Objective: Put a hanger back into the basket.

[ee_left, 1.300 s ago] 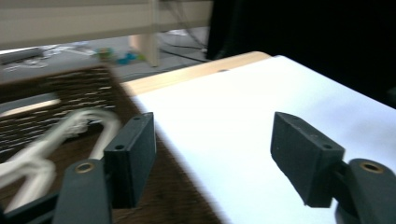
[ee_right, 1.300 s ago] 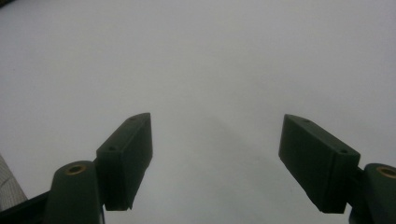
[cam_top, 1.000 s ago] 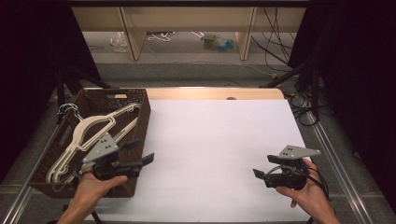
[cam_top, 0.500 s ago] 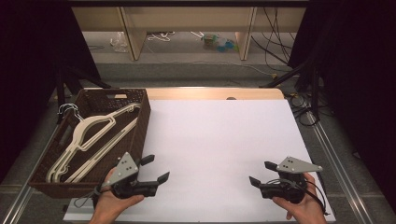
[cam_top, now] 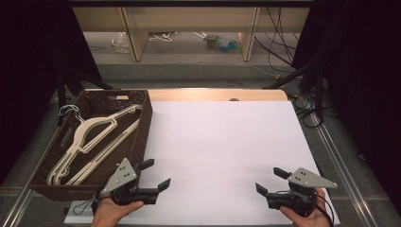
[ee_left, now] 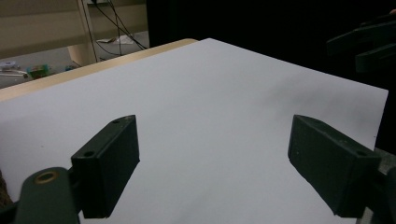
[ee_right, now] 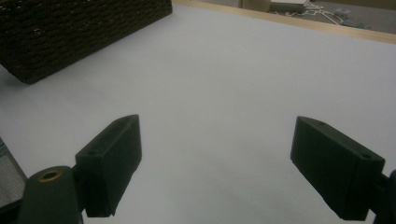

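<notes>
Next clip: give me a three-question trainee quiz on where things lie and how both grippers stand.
1. True or false: the cream plastic hangers lie on the white table sheet.
2. Which gripper is nearer the dark woven basket? A left gripper B right gripper
3. What is between either gripper's jaws?

Key: 1 false, they lie in the basket. 2 A. 3 Nothing; both are open and have just been opening.

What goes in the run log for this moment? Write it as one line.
left hand-held gripper: open, empty, jaws just opened | right hand-held gripper: open, empty, jaws just opened | hangers: in basket | white sheet: bare
</notes>
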Demonstrator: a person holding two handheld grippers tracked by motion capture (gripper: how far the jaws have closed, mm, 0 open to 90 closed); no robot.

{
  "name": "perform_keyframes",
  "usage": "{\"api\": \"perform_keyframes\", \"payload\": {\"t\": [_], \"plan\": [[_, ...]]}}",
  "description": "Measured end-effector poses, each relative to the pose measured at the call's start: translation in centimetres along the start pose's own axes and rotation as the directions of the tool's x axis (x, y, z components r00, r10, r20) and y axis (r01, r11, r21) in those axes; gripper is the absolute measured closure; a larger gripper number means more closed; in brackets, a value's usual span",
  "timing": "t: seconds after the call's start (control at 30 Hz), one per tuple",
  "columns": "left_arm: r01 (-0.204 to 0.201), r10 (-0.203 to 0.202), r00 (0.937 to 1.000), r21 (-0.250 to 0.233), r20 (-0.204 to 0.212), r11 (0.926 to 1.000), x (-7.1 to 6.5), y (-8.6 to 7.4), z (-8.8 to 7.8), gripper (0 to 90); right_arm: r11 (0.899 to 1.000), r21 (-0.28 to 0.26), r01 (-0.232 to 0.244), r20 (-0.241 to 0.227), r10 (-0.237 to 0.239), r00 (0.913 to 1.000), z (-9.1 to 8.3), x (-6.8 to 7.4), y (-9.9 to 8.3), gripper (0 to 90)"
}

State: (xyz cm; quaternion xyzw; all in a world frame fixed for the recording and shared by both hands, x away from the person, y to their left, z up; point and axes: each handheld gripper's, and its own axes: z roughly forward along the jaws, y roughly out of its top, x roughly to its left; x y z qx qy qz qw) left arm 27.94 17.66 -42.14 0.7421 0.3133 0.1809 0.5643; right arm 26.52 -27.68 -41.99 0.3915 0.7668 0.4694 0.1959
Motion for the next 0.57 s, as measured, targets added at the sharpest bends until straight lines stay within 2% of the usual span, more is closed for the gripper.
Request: {"api": "perform_keyframes", "payload": {"t": [0.03, 0.17, 0.3, 0.33, 0.47, 0.53, 0.57], "plan": [[0.007, -0.007, 1.0000, 0.003, 0.000, 1.0000, 0.06, -0.04, 0.01, 16.4, 1.000, -0.009, 0.007, 0.011, -0.007, 0.9999, 0.04, -0.07, -0.05, 17.1], [0.003, -0.003, 1.0000, 0.001, -0.003, 1.0000, 0.11, -0.09, 0.02, 16.5, 1.000, -0.026, 0.004, 0.006, -0.003, 1.0000, 0.09, -0.09, -0.05, 16.3], [-0.009, 0.009, 1.0000, 0.000, 0.004, 1.0000, -0.10, -0.10, 0.04, 17.1, 1.000, -0.019, 0.008, 0.000, -0.008, 1.0000, -0.01, 0.00, -0.01, 16.3], [0.009, -0.009, 0.9999, -0.002, 0.007, 1.0000, -0.20, -0.13, 0.08, 17.1, 1.000, -0.023, 0.008, 0.000, -0.008, 1.0000, -0.02, 0.04, 0.02, 16.3], [-0.007, 0.007, 0.9999, 0.004, 0.008, 1.0000, -0.09, -0.13, 0.10, 17.4, 0.999, -0.035, 0.014, 0.005, -0.014, 0.9999, 0.13, 0.00, -0.01, 16.3], [0.002, -0.002, 0.9999, 0.000, 0.015, 1.0000, -0.12, -0.20, 0.22, 17.4, 0.999, -0.047, 0.006, -0.009, -0.006, 0.9999, 0.34, 0.02, -0.09, 16.3], [0.001, -0.001, 1.0000, 0.007, 0.009, 1.0000, -0.16, -0.18, 0.18, 17.4, 1.000, -0.024, 0.007, -0.001, -0.007, 1.0000, 0.19, 0.04, -0.06, 16.3]]}}
